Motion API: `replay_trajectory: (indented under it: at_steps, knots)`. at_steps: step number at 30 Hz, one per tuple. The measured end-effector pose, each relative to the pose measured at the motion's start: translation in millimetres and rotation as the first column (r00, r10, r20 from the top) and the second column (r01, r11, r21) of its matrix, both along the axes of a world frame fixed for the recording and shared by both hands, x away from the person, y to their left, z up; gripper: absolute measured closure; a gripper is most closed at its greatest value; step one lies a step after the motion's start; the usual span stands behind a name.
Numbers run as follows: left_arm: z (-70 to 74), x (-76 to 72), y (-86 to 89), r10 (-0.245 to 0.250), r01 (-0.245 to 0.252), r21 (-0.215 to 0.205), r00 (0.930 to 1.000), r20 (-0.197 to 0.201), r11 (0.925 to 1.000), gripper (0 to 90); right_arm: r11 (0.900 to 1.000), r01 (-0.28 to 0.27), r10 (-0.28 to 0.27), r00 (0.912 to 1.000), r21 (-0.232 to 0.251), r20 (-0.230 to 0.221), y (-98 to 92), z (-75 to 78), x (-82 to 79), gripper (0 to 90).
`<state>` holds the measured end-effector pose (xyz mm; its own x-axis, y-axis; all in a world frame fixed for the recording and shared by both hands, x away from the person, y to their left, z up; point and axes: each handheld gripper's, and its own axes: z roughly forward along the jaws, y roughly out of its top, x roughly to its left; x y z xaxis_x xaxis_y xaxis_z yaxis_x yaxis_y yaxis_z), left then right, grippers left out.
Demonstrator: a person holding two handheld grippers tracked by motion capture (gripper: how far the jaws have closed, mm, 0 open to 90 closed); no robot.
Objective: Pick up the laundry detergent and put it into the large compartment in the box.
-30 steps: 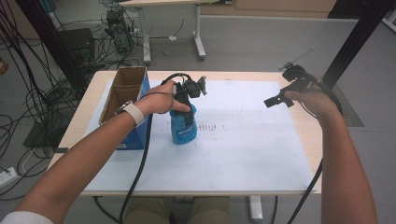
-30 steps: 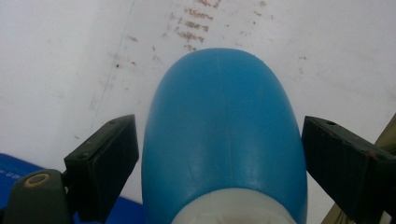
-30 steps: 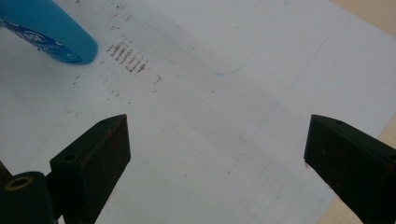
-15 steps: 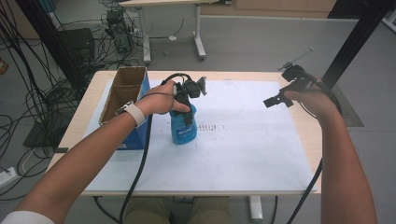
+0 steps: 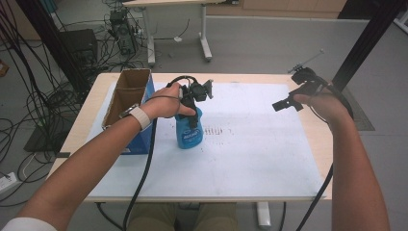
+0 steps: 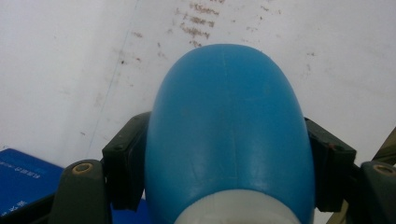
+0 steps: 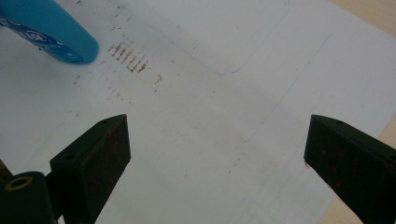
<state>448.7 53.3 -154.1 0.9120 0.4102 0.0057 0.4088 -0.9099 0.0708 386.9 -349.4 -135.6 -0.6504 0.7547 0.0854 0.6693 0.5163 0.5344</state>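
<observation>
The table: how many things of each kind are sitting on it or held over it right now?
Blue bottle: 1
Open cardboard box with blue sides: 1
White sheet covering the tabletop: 1
Hand-held grippers: 2, the left gripper clamped on the bottle, the right gripper open over the sheet
Total: 5

- The blue bottle carries a white label print, too small and blurred to read.
- The blue box, near left, shows white print, also illegible.

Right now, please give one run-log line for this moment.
left gripper: just closed onto blue bottle | right gripper: open, empty | bottle: upright on white sheet
</observation>
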Motion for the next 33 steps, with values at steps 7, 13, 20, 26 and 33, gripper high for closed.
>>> replay_trajectory:
  at_steps: [7, 13, 20, 26, 33]
  knots:
    - [0.0, 2.2, 2.2, 0.001, -0.001, -0.009, 1.0000, -0.010, 1.0000, 37.3, 1.000, -0.001, 0.001, 1.0000, -0.001, 0.001, 0.3, -0.1, 0.2, 6.9]
    - [0.1, 2.9, 2.4, 0.004, -0.004, -0.010, 0.9999, -0.013, 0.9999, 37.9, 1.000, -0.003, 0.003, 1.0000, 0.001, 0.003, 0.5, -0.3, -0.3, 7.1]
    - [-0.1, 3.7, 2.8, 0.009, -0.009, -0.011, 0.9998, -0.016, 0.9999, 38.2, 1.000, -0.003, 0.003, 1.0000, 0.001, 0.004, 0.7, 0.4, -0.7, 7.7]
    - [-0.2, 3.6, 4.2, 0.012, -0.012, -0.017, 0.9998, -0.015, 0.9998, 38.3, 1.000, -0.005, 0.005, 1.0000, 0.000, 0.000, 0.9, -0.1, -0.2, 7.7]
    - [-0.1, 3.2, 4.4, 0.011, -0.011, -0.019, 0.9998, -0.014, 0.9998, 38.2, 1.000, -0.005, 0.005, 1.0000, -0.001, -0.001, 1.2, 0.5, -0.3, 7.7]
